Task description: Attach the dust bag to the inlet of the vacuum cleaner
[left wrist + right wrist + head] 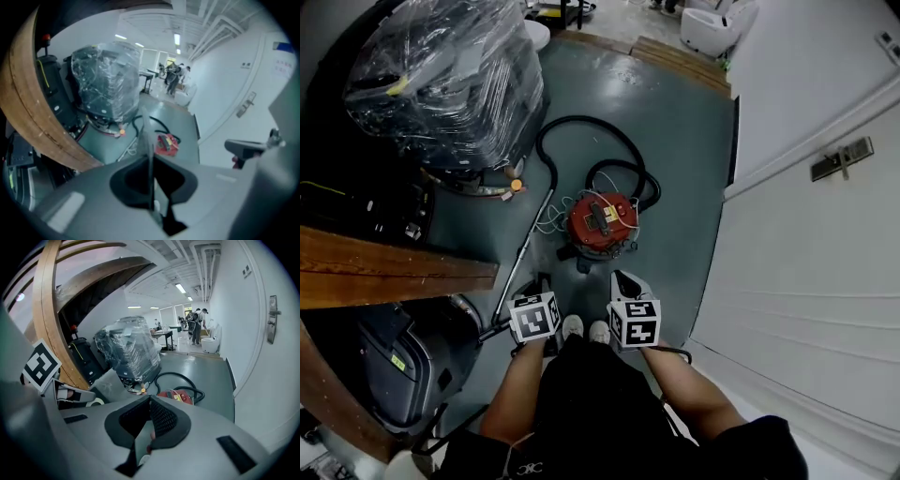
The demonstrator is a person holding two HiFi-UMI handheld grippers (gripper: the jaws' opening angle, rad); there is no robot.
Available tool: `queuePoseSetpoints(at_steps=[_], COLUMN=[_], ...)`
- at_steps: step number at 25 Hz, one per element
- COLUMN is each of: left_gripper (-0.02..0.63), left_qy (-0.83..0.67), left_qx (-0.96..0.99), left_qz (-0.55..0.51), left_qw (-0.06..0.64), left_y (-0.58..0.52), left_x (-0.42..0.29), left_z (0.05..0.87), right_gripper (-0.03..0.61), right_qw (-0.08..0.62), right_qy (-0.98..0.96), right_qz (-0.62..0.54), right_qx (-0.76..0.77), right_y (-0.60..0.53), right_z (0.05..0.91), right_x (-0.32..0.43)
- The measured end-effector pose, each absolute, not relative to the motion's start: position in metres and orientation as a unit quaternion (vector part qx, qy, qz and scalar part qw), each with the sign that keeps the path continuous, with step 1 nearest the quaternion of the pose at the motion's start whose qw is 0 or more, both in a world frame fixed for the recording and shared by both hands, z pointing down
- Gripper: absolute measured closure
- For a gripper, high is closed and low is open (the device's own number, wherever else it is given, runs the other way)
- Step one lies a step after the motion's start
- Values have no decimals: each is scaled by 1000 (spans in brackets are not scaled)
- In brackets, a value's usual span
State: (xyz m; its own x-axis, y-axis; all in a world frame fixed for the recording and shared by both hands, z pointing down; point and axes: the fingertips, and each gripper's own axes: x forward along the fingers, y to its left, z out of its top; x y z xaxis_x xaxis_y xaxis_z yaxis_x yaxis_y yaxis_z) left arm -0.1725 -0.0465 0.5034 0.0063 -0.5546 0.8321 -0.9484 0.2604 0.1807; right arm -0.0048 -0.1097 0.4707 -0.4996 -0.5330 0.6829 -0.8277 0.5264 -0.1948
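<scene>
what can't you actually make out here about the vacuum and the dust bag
- Dust bag: not identifiable in any view.
- Inlet: the head view looks down on the top of the red vacuum cleaner, so its sides are hidden. It is too small in both gripper views.
- Wrapped load: in the head view, the contents are obscured by shiny plastic wrap.

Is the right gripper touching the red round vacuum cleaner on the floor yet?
Apart. The right gripper view shows the red round vacuum cleaner well beyond the shut jaws of the right gripper, with bare grey floor around it.
</scene>
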Motion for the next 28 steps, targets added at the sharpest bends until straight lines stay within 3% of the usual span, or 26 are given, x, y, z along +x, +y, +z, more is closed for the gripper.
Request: queuePoseSetpoints(at_steps=[14,24,25,28], left_gripper=[592,592,592,592], left_qy=[-677,-672,-669,-662], left_qx=[499,482,487,495], left_qz=[226,218,220,221], left_qw=[492,518,516,518], left_y=[-71,-79,-81,-82], left_x=[-205,-210,-208,-204], left_z=[692,804,811,829], right_gripper=[580,580,576,482], right_qw=[360,360,359,367], right_qy=[-818,-814,-817,-818], right_qz=[245,237,235,225], right_qx=[376,389,384,381], right_y=[-172,-219,-224,-240], right_z=[652,750,757,776], right_x=[-22,-14,-15,-20])
